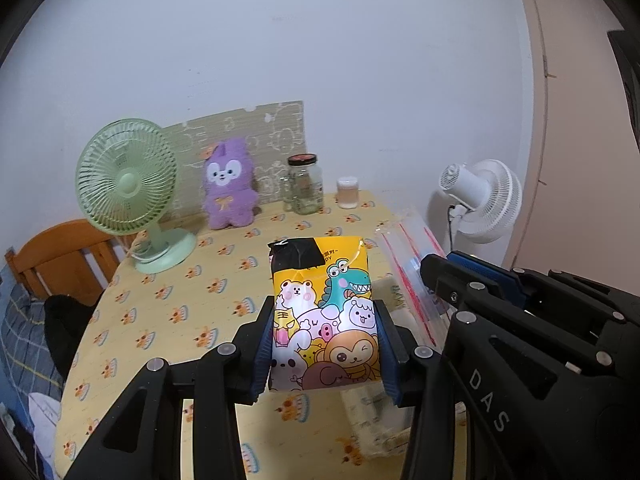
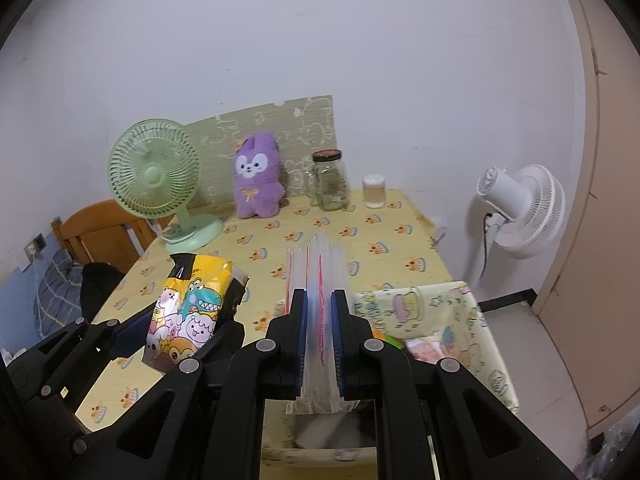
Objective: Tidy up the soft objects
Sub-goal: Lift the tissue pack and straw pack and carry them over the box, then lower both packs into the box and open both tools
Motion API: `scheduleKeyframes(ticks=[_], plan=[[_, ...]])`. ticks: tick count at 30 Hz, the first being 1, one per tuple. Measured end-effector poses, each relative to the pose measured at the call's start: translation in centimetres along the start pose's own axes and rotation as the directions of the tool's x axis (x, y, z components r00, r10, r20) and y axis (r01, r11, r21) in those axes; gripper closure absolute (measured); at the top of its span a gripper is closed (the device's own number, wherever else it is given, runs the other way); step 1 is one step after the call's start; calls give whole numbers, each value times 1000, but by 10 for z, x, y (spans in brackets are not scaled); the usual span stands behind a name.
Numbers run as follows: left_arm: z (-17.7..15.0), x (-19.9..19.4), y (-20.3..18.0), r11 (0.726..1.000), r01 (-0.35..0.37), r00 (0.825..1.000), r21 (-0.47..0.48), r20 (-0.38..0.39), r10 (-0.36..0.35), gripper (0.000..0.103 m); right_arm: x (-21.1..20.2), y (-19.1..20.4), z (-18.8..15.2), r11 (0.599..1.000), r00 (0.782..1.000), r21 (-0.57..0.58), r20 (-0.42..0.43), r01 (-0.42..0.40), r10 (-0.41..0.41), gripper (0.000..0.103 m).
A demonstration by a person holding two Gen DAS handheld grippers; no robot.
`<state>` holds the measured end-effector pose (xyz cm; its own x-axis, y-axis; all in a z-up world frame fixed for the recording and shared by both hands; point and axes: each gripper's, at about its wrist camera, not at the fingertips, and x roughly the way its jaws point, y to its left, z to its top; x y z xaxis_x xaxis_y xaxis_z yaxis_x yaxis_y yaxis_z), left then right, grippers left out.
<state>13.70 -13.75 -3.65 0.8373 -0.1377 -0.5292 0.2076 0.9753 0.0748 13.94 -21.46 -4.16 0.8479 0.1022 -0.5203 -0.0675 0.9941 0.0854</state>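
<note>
Left wrist view: left gripper (image 1: 324,344) is clenched on a yellow cartoon-animal pack (image 1: 322,312), pads on both its sides, held up off the yellow tablecloth (image 1: 168,292) and tilted fwd and down. The right gripper's black body shows at the right edge w/ clear zip bags (image 1: 412,264) sticking out ahead of it.

Right wrist view: right gripper (image 2: 320,344) is pinched tight on the stack of zip bags (image 2: 318,276), red seal strips edge-on, also off the table. Pack (image 2: 188,308) rides just left of it. A fabric bin (image 2: 440,312) sits lower right, contents blurred, possibly more packs.

Step in hand: carrying both items, not yet placed. Next: pick a drop spot, likely that bin; lower, then release w/o crushing the soft pack.
</note>
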Motion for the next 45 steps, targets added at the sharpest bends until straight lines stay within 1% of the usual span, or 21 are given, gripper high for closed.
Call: scheduleKeyframes(ticks=[8,14,20,26,29,31,32,34,36,40,42,45], plan=[[5,11,-24,999,52,999,17,-9,-52,57,2,-30,0,999,999,22,-8,47,-47,89],[6,25,-43,995,98,995,32,-30,-97,57,7,-52,-4,997,997,38,-25,72,-71,89],[3,37,-61,988,147,988,41,-53,-145,57,11,-68,-10,993,994,53,-44,106,-104,89],[-1,47,-76,981,183,980,60,-83,-178,56,17,-83,-17,988,989,76,-65,135,-130,89],[-4,52,-81,978,195,977,69,-97,-188,54,21,-90,-21,985,987,90,-81,146,-139,89],[-6,57,-85,977,195,976,80,-111,-186,45,25,-94,-23,983,985,96,-92,154,-145,89],[-6,58,-85,978,193,977,85,-113,-183,39,27,-96,-25,983,984,97,-99,156,-147,89],[-8,61,-86,977,195,975,90,-122,-183,36,30,-98,-27,983,983,99,-108,157,-146,89],[-9,63,-86,977,194,975,90,-133,-181,29,33,-99,-28,983,983,102,-117,154,-142,89],[-11,67,-84,980,174,976,100,-151,-158,25,40,-99,-32,984,983,106,-134,140,-125,89],[-13,70,-83,981,163,976,105,-160,-145,20,44,-98,-33,985,983,106,-145,132,-116,89],[-15,72,-82,982,158,975,105,-174,-138,20,48,-96,-36,987,982,107,-156,123,-106,89]])
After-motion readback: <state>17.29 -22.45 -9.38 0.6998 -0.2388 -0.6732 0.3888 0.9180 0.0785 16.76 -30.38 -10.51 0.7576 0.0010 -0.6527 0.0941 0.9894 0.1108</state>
